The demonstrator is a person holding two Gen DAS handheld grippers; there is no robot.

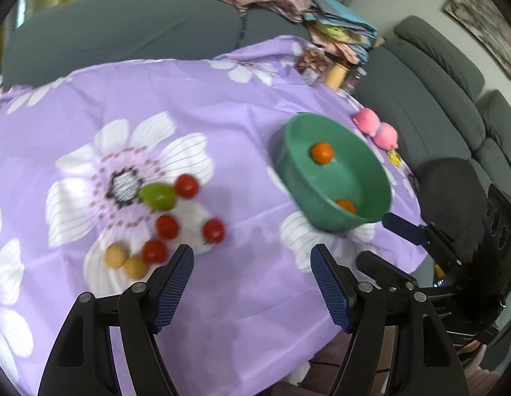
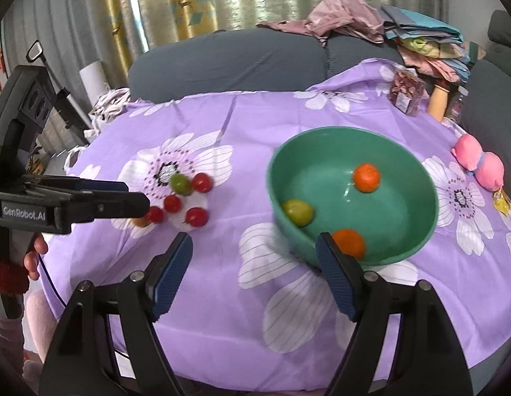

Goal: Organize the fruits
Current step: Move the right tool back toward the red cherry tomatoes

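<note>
A green bowl stands on the purple flowered tablecloth. It holds two oranges and a green-yellow fruit. Left of it lie several red tomatoes, a green fruit and, in the left wrist view, two tan round fruits. My right gripper is open and empty, near the bowl's front rim. My left gripper is open and empty, just right of the loose fruits; the bowl is ahead to its right.
A grey sofa runs behind and right of the table, with piled clothes. A jar and bottles stand at the table's far right corner. A pink plush toy lies at the right edge.
</note>
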